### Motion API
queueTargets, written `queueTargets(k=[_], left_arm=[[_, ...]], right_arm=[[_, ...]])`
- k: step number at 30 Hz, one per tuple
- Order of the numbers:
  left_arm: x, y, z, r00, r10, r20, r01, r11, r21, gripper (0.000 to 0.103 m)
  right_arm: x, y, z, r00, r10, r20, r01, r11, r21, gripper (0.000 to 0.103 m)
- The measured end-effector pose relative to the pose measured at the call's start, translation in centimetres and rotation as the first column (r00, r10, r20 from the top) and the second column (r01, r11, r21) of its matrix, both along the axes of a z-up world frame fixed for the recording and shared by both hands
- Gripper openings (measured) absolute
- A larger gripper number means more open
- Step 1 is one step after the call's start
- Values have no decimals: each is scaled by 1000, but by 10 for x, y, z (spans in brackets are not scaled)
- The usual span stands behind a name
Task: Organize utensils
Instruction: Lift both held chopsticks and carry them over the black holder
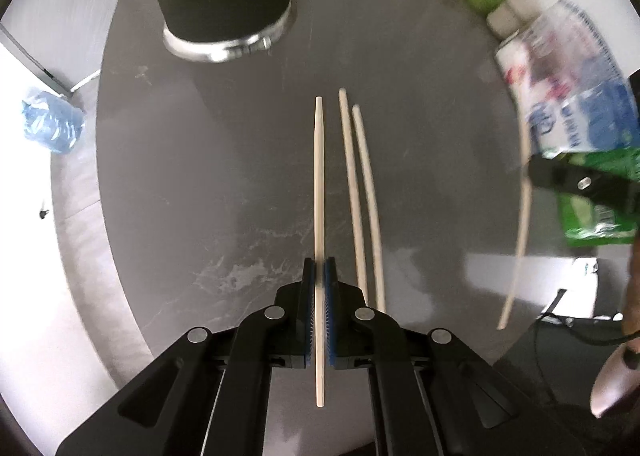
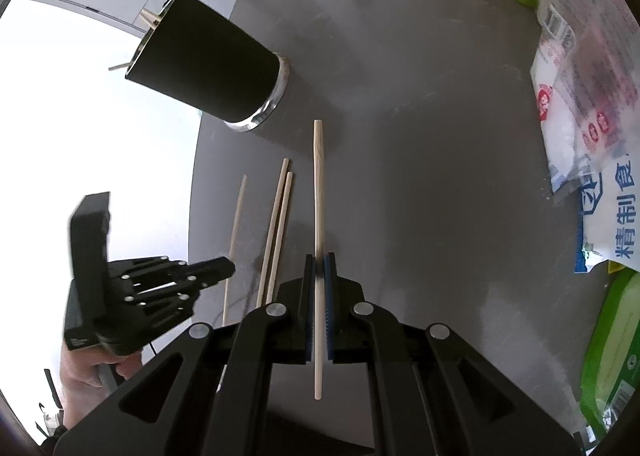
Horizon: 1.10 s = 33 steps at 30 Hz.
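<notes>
Left claw (image 1: pixel 319 276) clamped on 1 chopstick (image 1: pixel 319 176); right claw (image 2: pixel 319 272) clamped on another (image 2: pixel 318 196). 2 chopsticks (image 1: pixel 360 192) lie loose on bench (image 1: pixel 200 176). Step: pickup done. Next: carry both to black holder cup (image 2: pixel 208 64), tip in upright.

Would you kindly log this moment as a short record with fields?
left gripper: shut on a chopstick
right gripper: shut on another chopstick
loose chopsticks: two side by side on the table, one at, one at
holder: black, upright, chopsticks already sticking out of its mouth
table edge: food packets
</notes>
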<state>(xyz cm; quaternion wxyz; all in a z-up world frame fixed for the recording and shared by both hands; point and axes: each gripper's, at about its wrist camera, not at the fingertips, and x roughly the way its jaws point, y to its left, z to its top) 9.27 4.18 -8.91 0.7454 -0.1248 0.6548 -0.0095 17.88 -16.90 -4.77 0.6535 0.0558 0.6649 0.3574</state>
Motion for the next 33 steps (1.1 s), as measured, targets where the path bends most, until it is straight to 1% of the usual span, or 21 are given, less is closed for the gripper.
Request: queueTargets(k=[3, 6, 7, 9, 12, 13, 15, 23, 27, 30, 33], left_arm=[[-5, 6, 18, 999, 7, 52, -7, 1000, -10, 4], [-11, 9, 36, 995, 13, 95, -12, 1000, -16, 4], [-13, 4, 39, 995, 13, 103, -12, 1000, -14, 4], [-18, 11, 50, 991, 16, 130, -14, 1000, -18, 4], [-17, 11, 69, 985, 22, 168, -19, 1000, -21, 4], [-15, 6, 70, 983, 22, 180, -19, 1000, -19, 4], [-15, 10, 81, 978, 21, 208, -18, 1000, -17, 4], [-5, 22, 125, 946, 27, 324, -27, 1000, -4, 4], [2, 30, 140, 929, 26, 368, -25, 1000, -7, 4], [7, 36, 149, 916, 32, 401, -30, 999, -11, 4], [17, 44, 159, 899, 37, 437, -28, 999, -27, 4]], right_arm=[[-2, 8, 5, 1000, 8, 20, -8, 1000, -16, 5], [-5, 17, 12, 999, 20, 35, -19, 1000, -21, 5], [-6, 21, 15, 999, 25, 37, -25, 1000, -20, 5], [-8, 28, 20, 998, 34, 46, -33, 999, -19, 5], [-8, 42, 30, 996, 57, 66, -56, 998, -17, 5], [-10, 44, 34, 995, 62, 73, -61, 998, -17, 5], [-9, 53, 44, 993, 75, 91, -75, 997, -11, 5], [-2, 81, 82, 978, 92, 189, -95, 995, 6, 5], [3, 88, 87, 975, 89, 202, -95, 995, 23, 5], [11, 89, 95, 974, 75, 216, -86, 995, 41, 5], [20, 91, 105, 968, 61, 245, -86, 992, 92, 5]])
